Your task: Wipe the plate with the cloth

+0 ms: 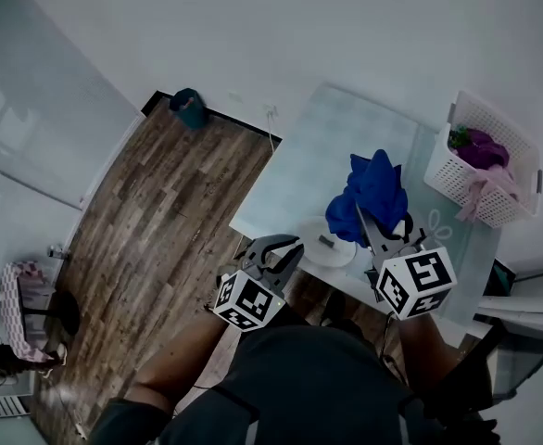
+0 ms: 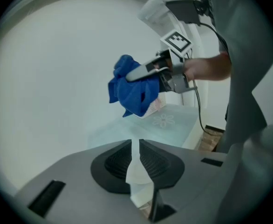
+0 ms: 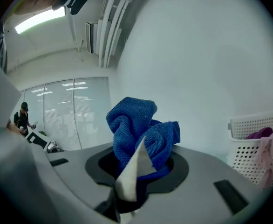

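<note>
Plainly, my left gripper [image 2: 136,146] had its jaws only a narrow slit apart. They gripped nothing I could name; a pale sliver showed in the gap, and I could not tell what it was. My right gripper [image 3: 136,158] had its jaws clamped on the blue cloth [image 3: 137,125], which bunched up and out past the tips in a loose wad.

The relation that mattered was how each gripper lay to the plate [image 1: 332,247]. The plate sat flat at the near edge of the table [image 1: 336,128], between my two grippers. My left jaws were just beside the plate's left rim, apart from it and pointing down and across towards it. They were the nearer pair, and I judged them the ones to steady that rim. The cloth hung just beyond the plate and to its right, raised off it and not touching as far as I could see. My right jaws lay close to level, so the wad faced away over the table, not down at the plate. I judged that the wipe would call for tipping that gripper down and drawing it back over the plate's face.

Well to the right of the plate stood a white basket [image 1: 457,179] of clothes, clear of both grippers.
</note>
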Tool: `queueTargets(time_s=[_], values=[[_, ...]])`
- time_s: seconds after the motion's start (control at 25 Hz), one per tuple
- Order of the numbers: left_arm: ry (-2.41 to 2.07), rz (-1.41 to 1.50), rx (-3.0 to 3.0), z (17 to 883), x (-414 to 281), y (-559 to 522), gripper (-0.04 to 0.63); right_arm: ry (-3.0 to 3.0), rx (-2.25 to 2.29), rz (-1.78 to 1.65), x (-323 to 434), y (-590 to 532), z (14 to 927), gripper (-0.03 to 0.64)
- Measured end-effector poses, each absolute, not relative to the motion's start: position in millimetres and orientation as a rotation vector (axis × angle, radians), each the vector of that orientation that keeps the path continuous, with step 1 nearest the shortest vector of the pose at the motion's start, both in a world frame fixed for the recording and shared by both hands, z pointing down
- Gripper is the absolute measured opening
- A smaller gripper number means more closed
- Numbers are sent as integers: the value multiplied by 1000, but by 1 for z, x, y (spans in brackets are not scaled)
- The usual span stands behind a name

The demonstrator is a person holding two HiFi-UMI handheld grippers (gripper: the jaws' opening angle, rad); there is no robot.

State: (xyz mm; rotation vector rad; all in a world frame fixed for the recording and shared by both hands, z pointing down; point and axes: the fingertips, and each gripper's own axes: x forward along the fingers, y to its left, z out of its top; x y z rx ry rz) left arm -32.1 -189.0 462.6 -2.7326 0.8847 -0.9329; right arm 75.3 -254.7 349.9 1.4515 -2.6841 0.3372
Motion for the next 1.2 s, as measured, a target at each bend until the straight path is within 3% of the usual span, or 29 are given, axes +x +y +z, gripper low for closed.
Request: queueTargets(time_s=[0.12,0.2,0.64,0.92,1.2], values=[[693,-1121,-2657,506,-31,-184,113,-2645,1428,377,66,-262,374,137],[593,-1208,-2628,532,-33,-184,130,-2609,1414,397,61,-268,392,137],[38,-1485,-2419,628,-35,-181,150,-2382,1461,567,46,-293,479,137],[-84,-1487,-2391,637,-25,-184,149,-2315,1424,588,30,-299,516,137],[-174,-1502,-2342,644,-24,-178,97,-2292,1306,548,8,-305,555,137]])
